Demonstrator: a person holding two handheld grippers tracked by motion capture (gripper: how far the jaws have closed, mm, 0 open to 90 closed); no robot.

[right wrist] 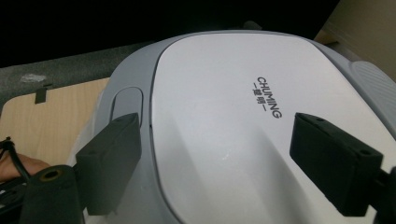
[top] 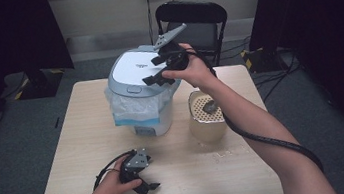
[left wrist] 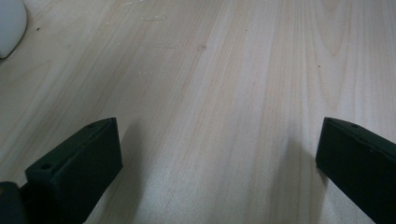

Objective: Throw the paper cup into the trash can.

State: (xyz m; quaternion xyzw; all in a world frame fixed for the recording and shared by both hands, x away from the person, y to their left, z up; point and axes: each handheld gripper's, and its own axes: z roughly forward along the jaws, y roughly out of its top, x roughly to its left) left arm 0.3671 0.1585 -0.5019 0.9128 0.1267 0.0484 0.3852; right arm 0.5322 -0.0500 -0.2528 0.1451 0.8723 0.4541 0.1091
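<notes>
My high view looks forward and down from above my side of the tabletop (top: 90,143), taking in the whole surface. The left gripper view sits very close over bare wood, facing along it. The right gripper view hangs close above the white bin lid (right wrist: 224,116), looking across it; the high view shares that lid (top: 139,71).
</notes>
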